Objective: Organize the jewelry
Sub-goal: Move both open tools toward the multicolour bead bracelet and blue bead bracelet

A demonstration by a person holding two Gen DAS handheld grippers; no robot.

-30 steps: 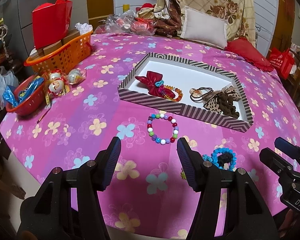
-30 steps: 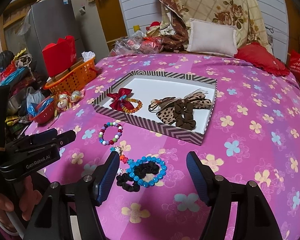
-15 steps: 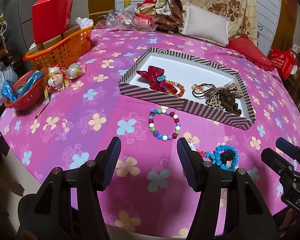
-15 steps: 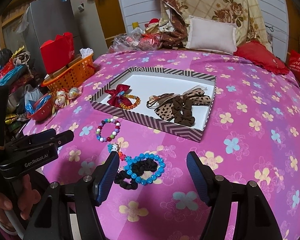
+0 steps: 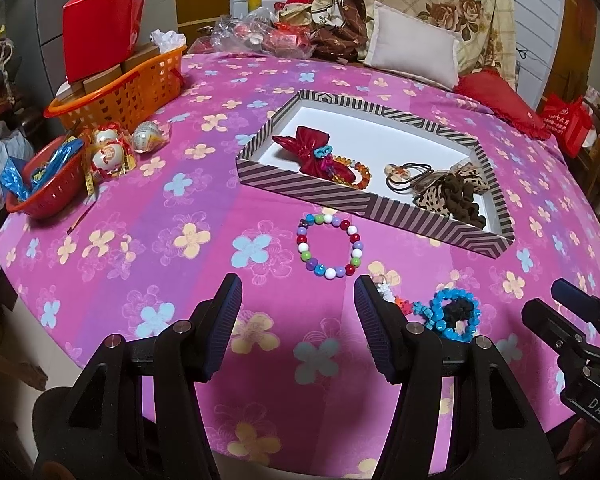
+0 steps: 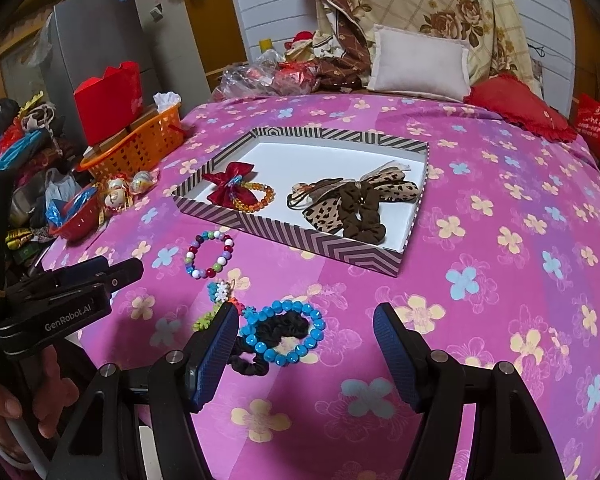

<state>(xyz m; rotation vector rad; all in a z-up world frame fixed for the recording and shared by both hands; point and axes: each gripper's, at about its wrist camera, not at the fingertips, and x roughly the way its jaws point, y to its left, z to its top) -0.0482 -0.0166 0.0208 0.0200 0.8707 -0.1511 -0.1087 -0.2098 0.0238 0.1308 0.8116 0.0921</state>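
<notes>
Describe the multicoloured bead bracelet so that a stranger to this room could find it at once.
Start at the striped tray on the pink flowered cloth. Just outside its near wall lies the multicoloured bead bracelet, alone on the cloth. Unlike the blue bead bracelet nearby, it encircles no black scrunchie.

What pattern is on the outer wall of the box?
The box has dark and pale zigzag stripes, seen best in the right wrist view.

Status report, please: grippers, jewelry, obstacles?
Both hand-held grippers, left and right, open, empty. Multicolour bracelet, blue bracelet outside striped tray. Path clear.

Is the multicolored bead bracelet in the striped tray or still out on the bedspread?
Out. The multicolored bead bracelet lies on the bedspread, just outside the striped tray.
</notes>
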